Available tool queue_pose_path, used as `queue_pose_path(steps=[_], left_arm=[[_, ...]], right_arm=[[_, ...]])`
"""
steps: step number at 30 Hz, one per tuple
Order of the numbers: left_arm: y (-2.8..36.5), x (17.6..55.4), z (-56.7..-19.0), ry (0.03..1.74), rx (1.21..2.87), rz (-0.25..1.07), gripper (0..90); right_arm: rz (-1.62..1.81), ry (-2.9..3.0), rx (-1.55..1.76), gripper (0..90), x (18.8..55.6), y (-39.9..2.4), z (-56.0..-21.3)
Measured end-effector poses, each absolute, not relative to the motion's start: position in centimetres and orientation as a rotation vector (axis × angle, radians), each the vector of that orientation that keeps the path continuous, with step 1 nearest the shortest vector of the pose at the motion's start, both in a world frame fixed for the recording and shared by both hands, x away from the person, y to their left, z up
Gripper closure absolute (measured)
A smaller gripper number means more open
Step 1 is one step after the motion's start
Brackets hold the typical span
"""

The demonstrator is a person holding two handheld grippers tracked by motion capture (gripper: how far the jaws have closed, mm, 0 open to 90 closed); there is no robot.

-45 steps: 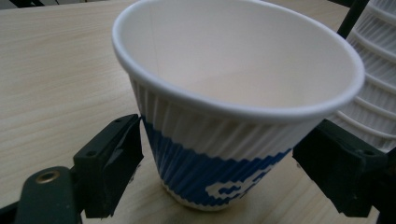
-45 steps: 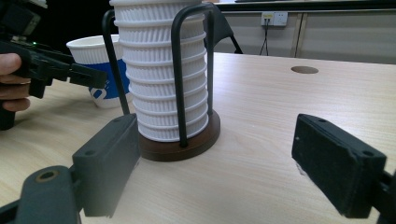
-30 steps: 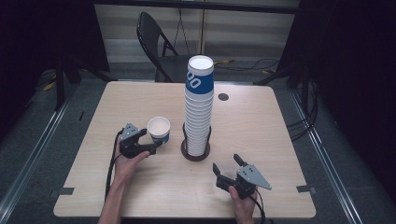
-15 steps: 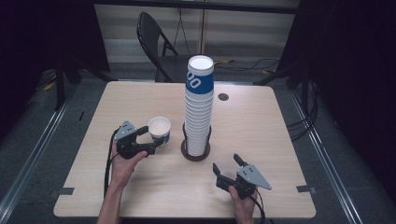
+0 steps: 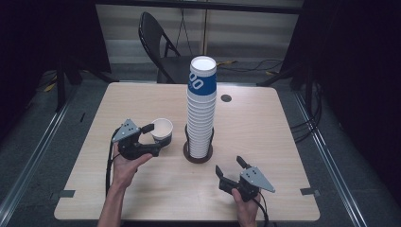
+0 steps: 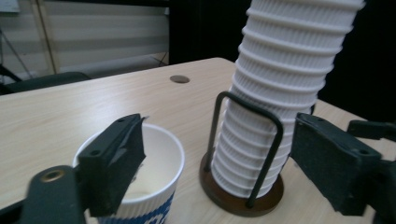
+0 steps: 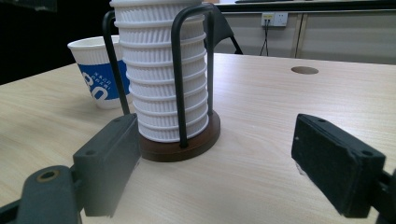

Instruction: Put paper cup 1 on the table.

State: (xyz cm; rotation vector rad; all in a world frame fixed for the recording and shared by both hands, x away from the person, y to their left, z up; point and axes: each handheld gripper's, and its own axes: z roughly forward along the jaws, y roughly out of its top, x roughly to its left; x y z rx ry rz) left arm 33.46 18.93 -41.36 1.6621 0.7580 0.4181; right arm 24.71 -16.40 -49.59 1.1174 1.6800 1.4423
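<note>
Single cup: a white ribbed paper cup with a blue printed band point(image 5: 161, 131) stands upright on the light wooden table point(image 5: 283, 142), just left of the cup stack, near the table's middle.
Cup handling: judged light and thin-walled, easily crushed; a gentle pinch across the rim or upper wall looks safest, since a hard squeeze would buckle it.
Cup contents: it looks empty inside, as far as the left gripper view shows point(image 6: 154, 163).
Left gripper point(image 5: 150, 139): jaws apart, one jaw over the cup's mouth and the other outside it toward the stack; not clamped.
Right gripper point(image 5: 231, 171): jaws wide apart, holding nothing, resting near the front edge, right of the stack.
Stack: a tall column of nested white ribbed paper cups point(image 5: 201, 109), its top cup blue-banded, stands upright.
Holder: a round dark wooden base with black wire hoops point(image 7: 187, 140) keeps the stack's bottom in place.
</note>
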Motion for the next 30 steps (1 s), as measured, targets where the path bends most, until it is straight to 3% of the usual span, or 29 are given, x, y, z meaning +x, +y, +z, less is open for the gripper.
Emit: queue_pose_path(steps=[30], left_arm=[[15.2,33.2,-31.1,0.525,1.622,0.424,15.9]], right_arm=[[1.449,1.672,1.110,15.7,24.6,-16.4,-49.6]])
